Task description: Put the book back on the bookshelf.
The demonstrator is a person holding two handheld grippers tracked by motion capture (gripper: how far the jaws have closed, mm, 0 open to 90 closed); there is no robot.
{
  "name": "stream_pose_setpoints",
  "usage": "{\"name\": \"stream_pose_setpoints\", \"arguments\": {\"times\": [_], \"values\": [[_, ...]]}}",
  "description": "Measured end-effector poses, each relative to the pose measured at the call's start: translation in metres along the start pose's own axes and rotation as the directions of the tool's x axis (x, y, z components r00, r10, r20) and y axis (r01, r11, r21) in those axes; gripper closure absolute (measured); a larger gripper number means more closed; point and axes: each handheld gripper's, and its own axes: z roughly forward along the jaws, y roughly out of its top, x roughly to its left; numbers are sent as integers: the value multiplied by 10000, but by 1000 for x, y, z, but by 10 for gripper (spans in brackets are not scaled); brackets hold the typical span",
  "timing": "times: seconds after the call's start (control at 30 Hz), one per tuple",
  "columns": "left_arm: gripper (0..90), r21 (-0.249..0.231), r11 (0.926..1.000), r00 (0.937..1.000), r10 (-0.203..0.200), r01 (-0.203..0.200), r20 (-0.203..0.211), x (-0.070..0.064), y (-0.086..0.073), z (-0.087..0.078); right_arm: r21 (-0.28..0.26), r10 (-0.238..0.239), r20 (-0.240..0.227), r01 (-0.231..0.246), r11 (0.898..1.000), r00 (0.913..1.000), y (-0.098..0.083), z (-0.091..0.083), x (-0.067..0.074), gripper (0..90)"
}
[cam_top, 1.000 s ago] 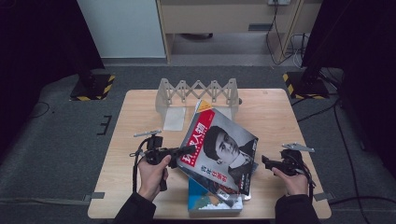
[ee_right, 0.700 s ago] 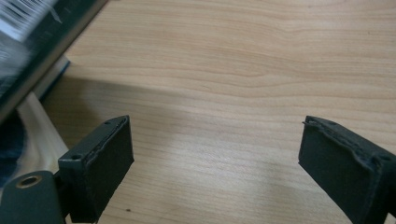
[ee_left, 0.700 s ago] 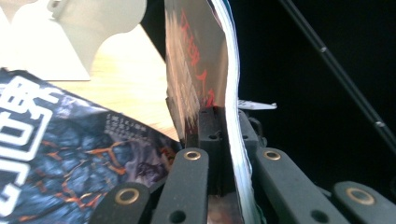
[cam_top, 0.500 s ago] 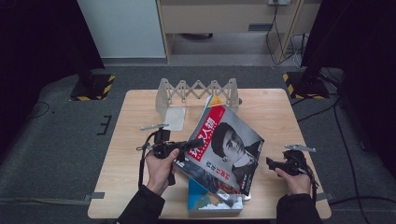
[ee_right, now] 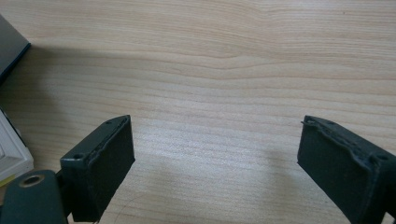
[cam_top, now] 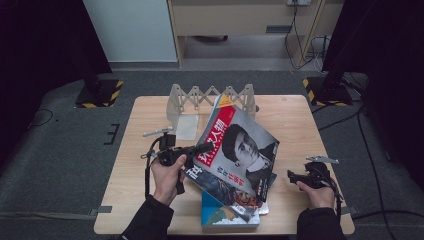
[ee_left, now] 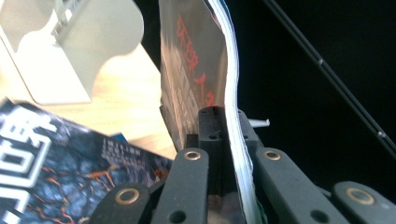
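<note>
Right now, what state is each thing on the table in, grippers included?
Left gripper: shut on the magazine's edge.
Magazine: lifted, tilted, cover facing up.
Right gripper: open, nothing between its fingers, over bare table.
Book stack: lying flat under the magazine.
Folding rack: upright, no books in it.

Raised magazine (cam_top: 239, 150) covers most of the stack under it: dark-cover magazine (cam_top: 220, 192) shows just a strip at lower centre of the high view, blue book (cam_top: 225, 217) just its near corner. Folding rack (cam_top: 210, 97) at upper centre is partly hidden behind the magazine's top edge. Cover text is too small to read. In the left tool view the dark cover is blurred and cut off at lower left.
</note>
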Motion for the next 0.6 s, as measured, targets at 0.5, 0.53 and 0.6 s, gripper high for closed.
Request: {"name": "stream_pose_setpoints", "arguments": {"times": [0.5,0.53,0.6], "values": [[858,-1053,9929,9964,490,-562,-697,-4,39,-44,-10,-425,-177,425,9991,9989,-2,5,1,99],[858,-1151,9919,9962,446,-531,-750,-4,42,-48,32,-566,-189,566,9984,9982,-3,6,2,98],[858,-1243,9905,9955,482,-581,-813,-3,45,-53,136,-648,-220,651,9978,9977,-3,7,2,96]]}}
